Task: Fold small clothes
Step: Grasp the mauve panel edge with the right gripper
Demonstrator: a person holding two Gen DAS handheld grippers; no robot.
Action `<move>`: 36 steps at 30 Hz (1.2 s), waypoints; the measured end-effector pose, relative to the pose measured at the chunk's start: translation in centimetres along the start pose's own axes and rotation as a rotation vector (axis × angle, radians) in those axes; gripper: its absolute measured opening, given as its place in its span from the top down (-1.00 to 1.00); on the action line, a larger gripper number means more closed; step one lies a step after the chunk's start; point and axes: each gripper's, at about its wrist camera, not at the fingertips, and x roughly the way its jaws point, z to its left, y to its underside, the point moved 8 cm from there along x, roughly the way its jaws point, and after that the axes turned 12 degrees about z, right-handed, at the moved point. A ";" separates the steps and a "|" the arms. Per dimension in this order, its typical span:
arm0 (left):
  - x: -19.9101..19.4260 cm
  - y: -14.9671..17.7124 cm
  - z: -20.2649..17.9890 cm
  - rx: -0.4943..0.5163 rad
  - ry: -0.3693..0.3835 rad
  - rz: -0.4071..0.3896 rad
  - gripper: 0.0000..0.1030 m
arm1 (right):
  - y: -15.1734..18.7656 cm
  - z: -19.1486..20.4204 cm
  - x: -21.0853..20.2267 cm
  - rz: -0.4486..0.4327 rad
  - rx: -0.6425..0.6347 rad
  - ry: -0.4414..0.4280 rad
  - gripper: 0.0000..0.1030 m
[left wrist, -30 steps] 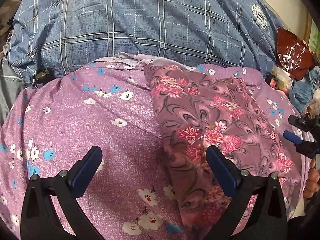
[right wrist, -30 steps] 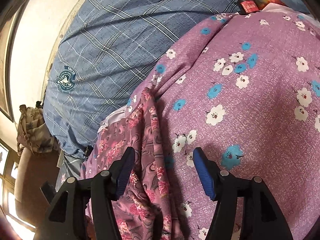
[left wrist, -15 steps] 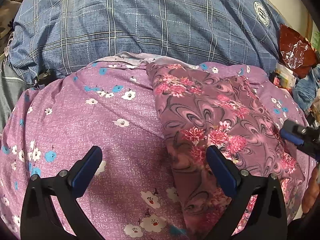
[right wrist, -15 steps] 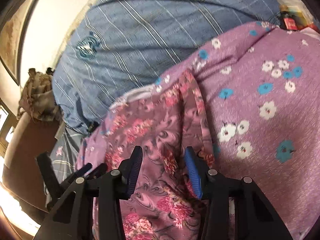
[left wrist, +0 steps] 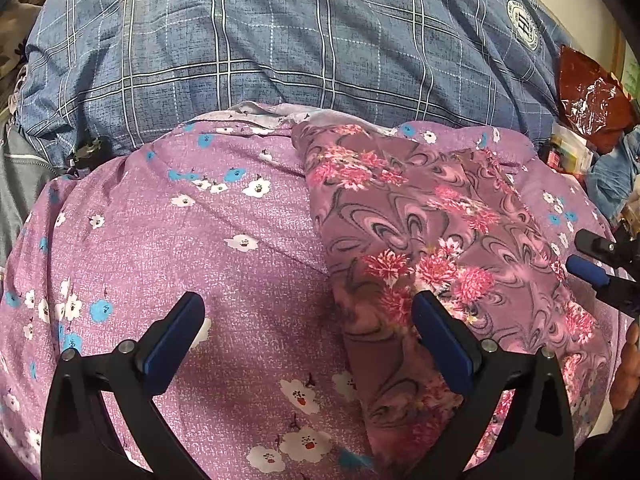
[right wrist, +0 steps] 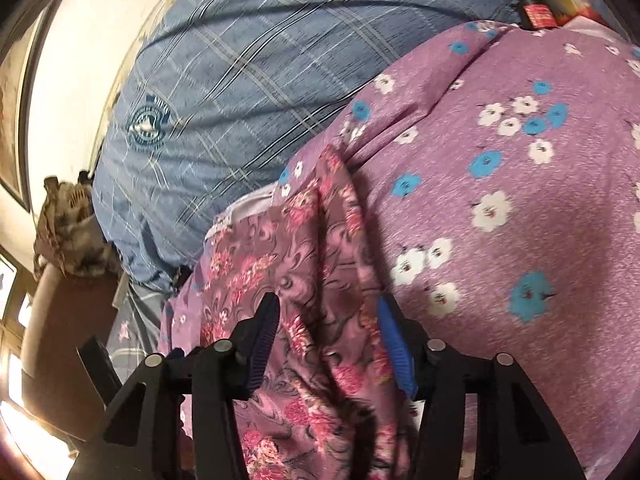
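Observation:
A small mauve garment with pink flowers and swirls (left wrist: 432, 248) lies flat on a purple flowered bedspread (left wrist: 200, 264). It also shows in the right wrist view (right wrist: 296, 280). My left gripper (left wrist: 308, 332) is open above the garment's left edge, touching nothing. My right gripper (right wrist: 328, 340) is open, its fingers straddling a raised fold of the garment's edge. The right gripper's fingertips (left wrist: 588, 270) also show at the far right of the left wrist view.
A blue plaid pillow (left wrist: 280, 40) lies behind the bedspread. Red packaging (left wrist: 588, 92) and small clutter sit at the right. A dark bottle (right wrist: 536, 12) stands at the bedspread's far corner. A patterned cloth (right wrist: 68, 232) hangs at the left.
My right gripper moved over the garment's edge, narrowed its jaws, then opened them wider again. My left gripper stayed almost still.

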 end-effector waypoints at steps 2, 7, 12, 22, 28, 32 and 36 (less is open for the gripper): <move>0.1 0.0 -0.1 0.004 -0.001 0.001 -1.00 | -0.2 -0.4 0.0 0.008 0.006 -0.004 -0.10; 0.3 0.0 -0.4 0.010 -0.001 0.006 -1.00 | -0.2 -0.5 0.1 0.024 0.004 -0.023 -0.19; 0.4 0.1 -0.6 0.018 -0.002 0.008 -1.00 | 0.0 -1.0 0.2 0.046 0.000 -0.020 -0.24; 0.8 0.3 -1.0 0.029 0.004 0.018 -1.00 | 0.8 -1.1 1.5 0.126 -0.027 -0.025 -0.29; 1.2 0.5 -1.6 0.033 0.028 0.028 -1.00 | 1.3 -0.9 2.2 0.163 -0.027 -0.054 -0.32; 1.4 0.9 -2.3 0.035 0.085 0.051 -1.00 | 1.5 -0.6 2.5 0.173 -0.030 -0.061 -0.36; 1.2 1.0 -2.9 0.045 0.107 0.055 -1.00 | 1.3 -0.5 2.4 0.174 -0.023 -0.075 -0.36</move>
